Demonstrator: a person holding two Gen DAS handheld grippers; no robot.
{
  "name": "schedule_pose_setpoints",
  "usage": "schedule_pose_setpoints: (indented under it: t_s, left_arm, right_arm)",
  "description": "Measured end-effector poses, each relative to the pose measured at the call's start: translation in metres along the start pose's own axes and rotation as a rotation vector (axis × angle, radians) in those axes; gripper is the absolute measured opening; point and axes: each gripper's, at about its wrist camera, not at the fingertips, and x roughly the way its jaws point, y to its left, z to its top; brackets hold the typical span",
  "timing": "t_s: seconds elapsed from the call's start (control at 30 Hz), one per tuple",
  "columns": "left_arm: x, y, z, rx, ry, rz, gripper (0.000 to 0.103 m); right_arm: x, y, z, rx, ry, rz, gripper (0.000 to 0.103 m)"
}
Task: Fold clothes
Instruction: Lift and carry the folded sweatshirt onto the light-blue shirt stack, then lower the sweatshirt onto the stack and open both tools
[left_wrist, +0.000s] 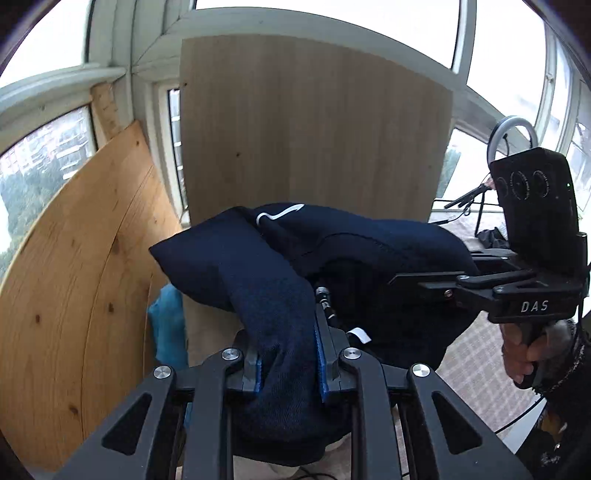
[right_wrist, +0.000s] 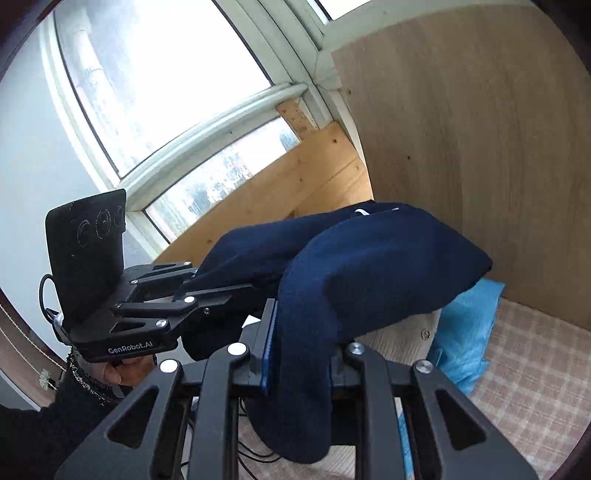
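- The left gripper (left_wrist: 288, 363) has its jaws clamped on a thick bunch of the navy garment (left_wrist: 266, 258), cloth filling the gap between the blue pads.
- The right gripper (right_wrist: 299, 363) likewise pinches a gathered fold of the same garment, which spills down past the jaws.
- The garment hangs lifted between both grippers, off the surface, bunched and sagging; a white cord (left_wrist: 280, 216) shows on its far side.
- It looks soft, thick and limp, fairly heavy for cloth; I judge it best held at hems or corners rather than mid-bunch.
- Below lies a checked cover (right_wrist: 532, 354), with a blue cloth (right_wrist: 461, 339) at its far end.
- Wooden boards (left_wrist: 314, 129) lean against the windows (right_wrist: 155, 81) beyond.
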Motion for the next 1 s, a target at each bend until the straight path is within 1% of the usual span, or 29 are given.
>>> schedule_pose_setpoints:
  t_s: [0.03,0.07,0.1,0.17,0.2,0.23,0.27,0.3,0.33,0.4,0.43,0.5,0.57,0.67,0.7,0.73,0.77,0.8,0.83,0.87,0.9,0.93,0.97,1.0]
  left_arm:
    - [0.016,0.015,-0.015,-0.028,0.054,0.039,0.019]
    - [0.027,0.026,-0.027,-0.044,0.089,0.072,0.019]
    - [0.031,0.035,-0.036,-0.057,0.099,0.083,0.020]
    - [0.030,0.043,-0.041,-0.076,0.091,0.062,0.022]
    - [0.029,0.043,-0.040,-0.072,0.086,0.063,0.028]
    - [0.028,0.041,-0.039,-0.058,0.085,0.074,0.030]
    - [0.026,0.038,-0.038,-0.041,0.086,0.086,0.032]
    - [0.024,0.036,-0.038,-0.027,0.085,0.100,0.032]
    - [0.022,0.032,-0.037,-0.015,0.083,0.110,0.031]
    - [0.012,0.031,-0.042,-0.017,0.068,0.114,0.037]
    - [0.006,0.032,-0.044,-0.029,0.061,0.104,0.039]
    - [-0.004,0.032,-0.052,-0.051,0.051,0.072,0.048]
    - [-0.006,0.032,-0.061,-0.055,0.057,0.068,0.052]
    - [0.005,0.033,-0.069,-0.049,0.092,0.076,0.052]
    - [0.010,0.034,-0.071,-0.050,0.104,0.076,0.047]
    - [0.014,0.034,-0.073,-0.052,0.116,0.076,0.037]
    - [0.016,0.035,-0.072,-0.052,0.125,0.083,0.023]
    - [0.017,0.037,-0.069,-0.050,0.132,0.094,0.016]
    - [0.017,0.038,-0.067,-0.048,0.139,0.105,0.015]
    - [0.017,0.039,-0.064,-0.047,0.146,0.116,0.011]
    - [0.012,0.040,-0.061,-0.041,0.139,0.130,0.010]
    - [0.002,0.039,-0.058,-0.026,0.124,0.145,0.010]
    - [-0.006,0.037,-0.057,-0.006,0.110,0.153,0.011]
    - [-0.013,0.037,-0.058,0.004,0.101,0.158,0.018]
  right_arm:
    - [0.016,-0.013,-0.010,0.046,0.047,-0.006,0.019]
    - [0.024,-0.024,-0.019,0.080,0.075,-0.006,0.019]
    - [0.027,-0.032,-0.029,0.107,0.092,-0.004,0.019]
    - [0.026,-0.041,-0.037,0.152,0.106,0.018,0.019]
    - [0.024,-0.042,-0.037,0.160,0.115,0.019,0.020]
    - [0.023,-0.042,-0.036,0.158,0.131,0.004,0.022]
    - [0.020,-0.042,-0.035,0.151,0.149,-0.014,0.023]
    - [0.018,-0.041,-0.034,0.145,0.170,-0.016,0.025]
    - [0.012,-0.041,-0.036,0.147,0.179,-0.005,0.034]
    - [-0.002,-0.043,-0.042,0.155,0.184,0.021,0.048]
    - [-0.009,-0.043,-0.047,0.154,0.182,0.026,0.050]
    - [-0.021,-0.043,-0.057,0.147,0.174,0.027,0.053]
    - [-0.022,-0.044,-0.064,0.147,0.185,0.026,0.053]
    - [-0.007,-0.044,-0.070,0.148,0.209,0.038,0.053]
    - [-0.002,-0.043,-0.072,0.139,0.212,0.040,0.053]
    - [0.004,-0.041,-0.073,0.123,0.219,0.037,0.052]
    - [0.009,-0.039,-0.072,0.108,0.227,0.029,0.048]
    - [0.012,-0.036,-0.071,0.096,0.234,0.019,0.027]
    - [0.013,-0.033,-0.069,0.087,0.237,0.019,0.016]
    - [0.011,-0.030,-0.065,0.080,0.239,0.022,0.015]
    - [0.005,-0.024,-0.060,0.066,0.231,0.039,0.012]
    - [-0.003,-0.018,-0.054,0.047,0.218,0.063,0.011]
    - [-0.013,-0.012,-0.049,0.030,0.202,0.085,0.011]
    - [-0.023,-0.008,-0.045,0.011,0.186,0.096,0.011]
